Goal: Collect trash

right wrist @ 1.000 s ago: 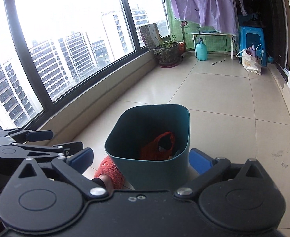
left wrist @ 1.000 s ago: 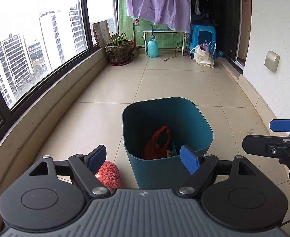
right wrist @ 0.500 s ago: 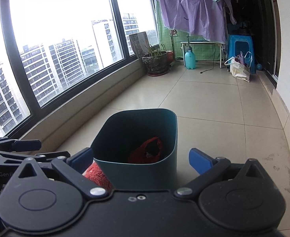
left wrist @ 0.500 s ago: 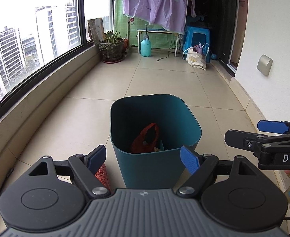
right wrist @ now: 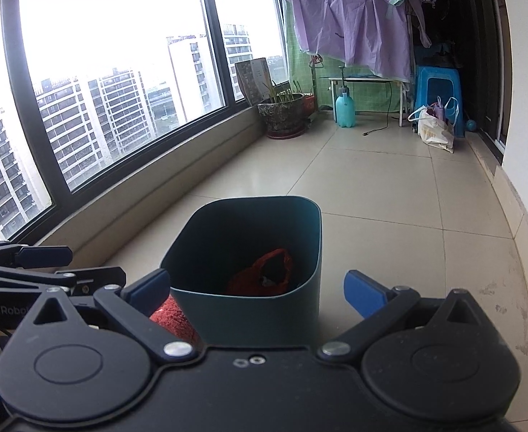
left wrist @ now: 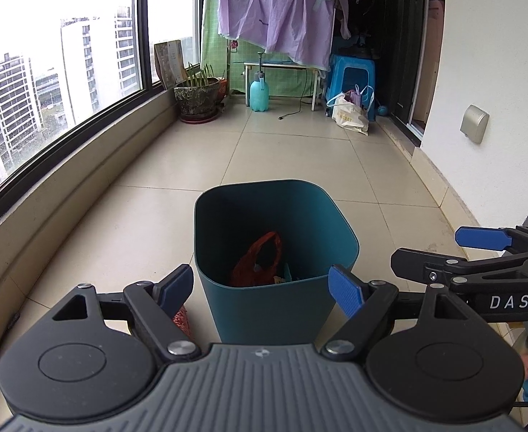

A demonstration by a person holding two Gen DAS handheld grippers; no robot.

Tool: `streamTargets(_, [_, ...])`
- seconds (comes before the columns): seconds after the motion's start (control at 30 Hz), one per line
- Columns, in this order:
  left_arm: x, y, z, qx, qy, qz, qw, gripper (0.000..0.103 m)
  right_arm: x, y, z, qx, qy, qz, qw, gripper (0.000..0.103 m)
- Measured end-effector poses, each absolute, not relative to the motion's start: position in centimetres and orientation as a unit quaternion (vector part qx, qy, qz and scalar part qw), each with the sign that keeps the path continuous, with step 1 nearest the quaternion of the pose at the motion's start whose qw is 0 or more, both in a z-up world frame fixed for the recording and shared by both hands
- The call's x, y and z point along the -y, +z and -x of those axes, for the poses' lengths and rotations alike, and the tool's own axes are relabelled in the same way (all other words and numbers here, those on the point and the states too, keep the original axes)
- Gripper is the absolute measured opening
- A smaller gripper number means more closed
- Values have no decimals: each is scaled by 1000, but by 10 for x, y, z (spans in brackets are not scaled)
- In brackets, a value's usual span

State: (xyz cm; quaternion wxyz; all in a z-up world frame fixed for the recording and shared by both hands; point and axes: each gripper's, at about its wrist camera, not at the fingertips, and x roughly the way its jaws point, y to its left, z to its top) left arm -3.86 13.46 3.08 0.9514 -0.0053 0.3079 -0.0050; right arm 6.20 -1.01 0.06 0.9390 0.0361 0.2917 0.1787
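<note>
Standing on the tiled floor, teal bin held a red bag, plant pot beyond, left hand-held gripper and right hand-held gripper spread, empty.

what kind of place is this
Most likely an enclosed high-rise apartment balcony: a long window overlooking tower blocks, purple laundry hung to dry, and a potted plant on the tiled floor.

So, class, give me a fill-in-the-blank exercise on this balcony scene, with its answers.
1. The red plastic bag lies inside the dark teal plastic ____.
2. Both grippers, left gripper and right gripper, have ____ jaws.
3. The light blue spray bottle stands on the tiled ____.

Answers: bin; open; floor
</note>
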Motion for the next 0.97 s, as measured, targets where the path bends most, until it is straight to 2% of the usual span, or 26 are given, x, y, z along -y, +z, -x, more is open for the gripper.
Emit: streamTargets(0.97, [-131,34,39,-308,-8,7,951,82,3,3,-61,-298,168,-42,939,103])
